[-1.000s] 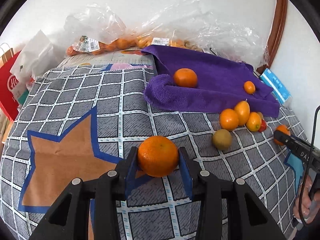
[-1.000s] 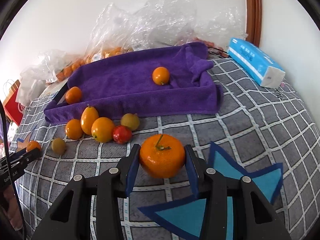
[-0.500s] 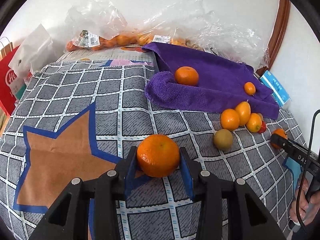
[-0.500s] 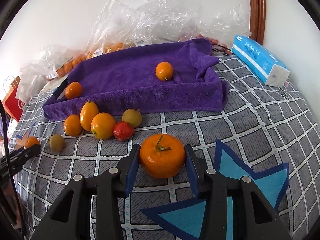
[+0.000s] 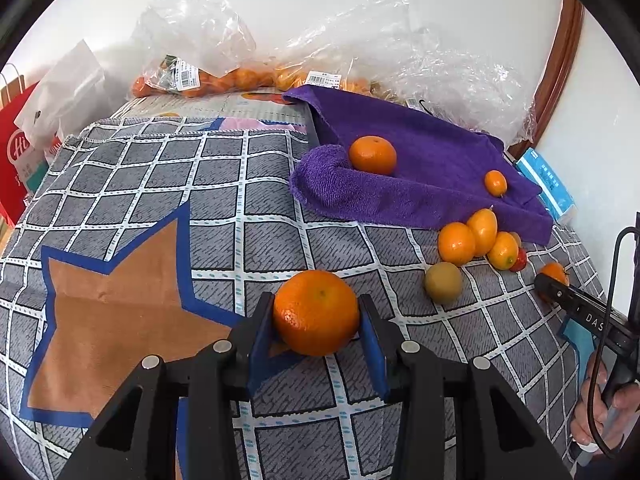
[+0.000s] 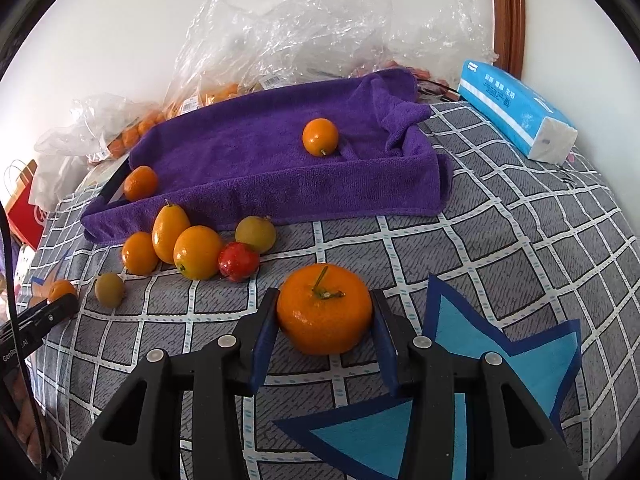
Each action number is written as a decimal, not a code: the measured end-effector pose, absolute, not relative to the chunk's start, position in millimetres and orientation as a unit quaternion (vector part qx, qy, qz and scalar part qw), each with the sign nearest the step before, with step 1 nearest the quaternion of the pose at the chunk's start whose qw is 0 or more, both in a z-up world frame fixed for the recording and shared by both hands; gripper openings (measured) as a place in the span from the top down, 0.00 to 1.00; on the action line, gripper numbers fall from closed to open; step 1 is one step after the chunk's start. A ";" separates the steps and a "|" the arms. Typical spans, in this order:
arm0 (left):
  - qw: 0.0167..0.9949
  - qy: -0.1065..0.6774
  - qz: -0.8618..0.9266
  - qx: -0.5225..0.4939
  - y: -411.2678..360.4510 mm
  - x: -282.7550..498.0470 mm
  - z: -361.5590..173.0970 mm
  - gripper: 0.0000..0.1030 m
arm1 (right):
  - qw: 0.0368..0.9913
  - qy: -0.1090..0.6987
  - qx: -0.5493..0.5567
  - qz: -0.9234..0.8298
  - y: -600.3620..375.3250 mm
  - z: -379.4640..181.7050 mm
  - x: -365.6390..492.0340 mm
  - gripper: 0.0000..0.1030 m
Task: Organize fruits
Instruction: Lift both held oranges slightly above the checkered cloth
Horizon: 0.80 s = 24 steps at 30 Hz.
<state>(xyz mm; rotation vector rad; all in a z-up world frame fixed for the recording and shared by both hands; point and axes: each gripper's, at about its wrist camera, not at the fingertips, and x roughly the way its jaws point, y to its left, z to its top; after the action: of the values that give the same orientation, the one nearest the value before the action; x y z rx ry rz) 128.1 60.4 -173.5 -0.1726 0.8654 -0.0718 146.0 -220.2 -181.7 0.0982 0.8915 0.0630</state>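
Observation:
My left gripper (image 5: 316,320) is shut on a round mandarin (image 5: 316,312) and holds it over the checked cloth. My right gripper (image 6: 324,316) is shut on a stemmed mandarin (image 6: 323,314). The purple towel (image 6: 260,160) lies ahead with an orange (image 6: 140,183) at its left end and a small orange (image 6: 320,136) near the middle. A cluster of loose fruits lies in front of the towel: orange ones (image 6: 197,252), a red one (image 6: 238,261), greenish ones (image 6: 256,234). The right gripper also shows in the left wrist view (image 5: 554,276).
Clear plastic bags of oranges (image 5: 200,76) lie along the back wall. A blue tissue pack (image 6: 516,110) sits at the right. A red paper bag (image 5: 16,152) stands at the left edge. The checked cloth (image 5: 140,200) covers the surface.
Both grippers have moved a little closer to the towel, each still holding its mandarin. The fruits on the cloth have not moved.

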 end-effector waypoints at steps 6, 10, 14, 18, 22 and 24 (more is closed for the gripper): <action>0.906 0.409 -0.039 -0.103 65.8 125.1 -171.8 0.63 | 0.905 0.422 0.056 0.030 -223.7 -179.9 143.7 0.58; 0.912 0.392 -0.033 -0.113 69.7 121.0 -167.5 0.63 | 0.911 0.407 0.058 0.028 -225.8 -176.1 139.0 0.58; 0.919 0.377 -0.030 -0.116 70.8 118.3 -162.7 0.63 | 0.914 0.399 0.062 0.030 -227.8 -173.5 136.4 0.58; 0.922 0.368 -0.029 -0.113 70.1 116.8 -160.2 0.63 | 0.915 0.396 0.071 0.031 -231.0 -171.8 134.5 0.58; 0.925 0.361 -0.026 -0.114 70.9 114.3 -158.7 0.63 | 0.916 0.392 0.074 0.030 -231.8 -170.8 133.6 0.58; 0.928 0.354 -0.025 -0.114 71.2 112.2 -157.1 0.63 | 0.917 0.391 0.074 0.033 -231.5 -170.3 132.8 0.58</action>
<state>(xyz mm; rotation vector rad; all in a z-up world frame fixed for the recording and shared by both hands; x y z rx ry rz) 112.2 71.2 -157.1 -0.2331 0.7262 -0.0510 132.8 -231.5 -170.3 0.1532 0.8037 0.0670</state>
